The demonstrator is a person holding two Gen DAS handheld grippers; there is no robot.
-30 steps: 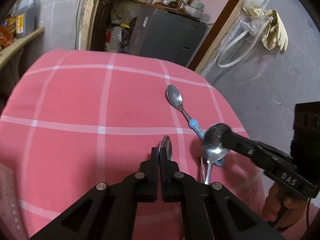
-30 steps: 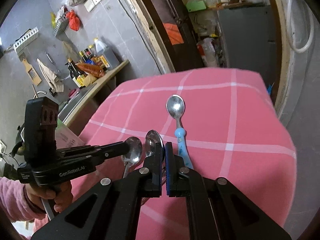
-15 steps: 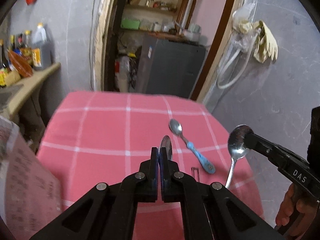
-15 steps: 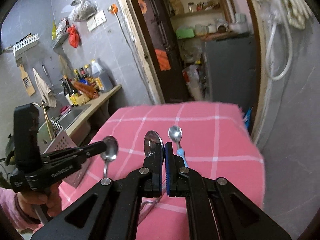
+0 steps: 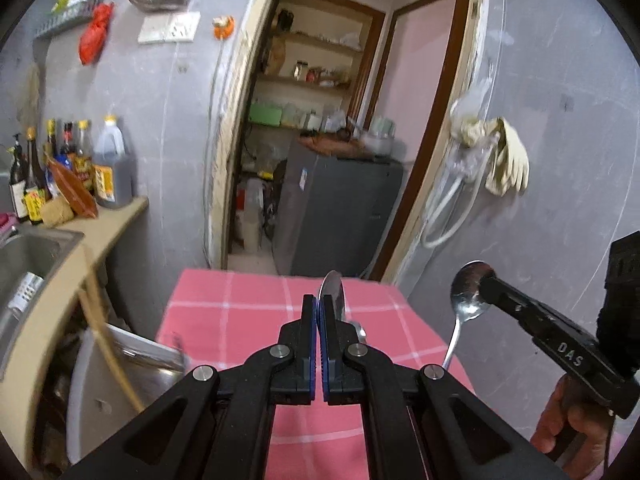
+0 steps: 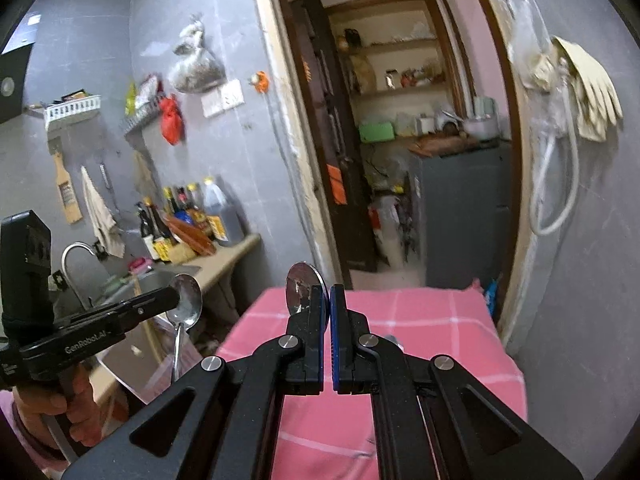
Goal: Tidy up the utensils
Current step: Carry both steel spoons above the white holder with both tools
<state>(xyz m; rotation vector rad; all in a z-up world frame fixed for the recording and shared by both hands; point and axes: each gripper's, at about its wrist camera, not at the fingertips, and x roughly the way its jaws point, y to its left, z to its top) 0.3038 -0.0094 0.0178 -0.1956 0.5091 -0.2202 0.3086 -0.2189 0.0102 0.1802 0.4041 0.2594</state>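
My left gripper (image 5: 319, 300) is shut on the bowl of a steel spoon (image 5: 334, 288), held high over the pink checked table (image 5: 240, 320). My right gripper (image 6: 329, 292) is shut on the bowl of a second steel spoon (image 6: 302, 288), also in the air above the table (image 6: 440, 320). Each view shows the other gripper from the side. The right-hand spoon (image 5: 466, 294) hangs with its handle down, and so does the left-hand spoon (image 6: 186, 302). A glint of a third spoon (image 6: 390, 338) shows on the cloth behind my right fingers.
A counter with a sink (image 5: 24, 256) and several bottles (image 5: 60, 168) runs along the left. A blurred metal container (image 5: 136, 360) with a wooden stick stands between counter and table. Beyond the table are a doorway and a grey cabinet (image 5: 340, 208). Gloves (image 5: 506, 160) hang on the right wall.
Both grippers have risen well above the table with their spoons and tilted upward. The blue-handled spoon stayed on the cloth and is now mostly hidden behind the fingers.
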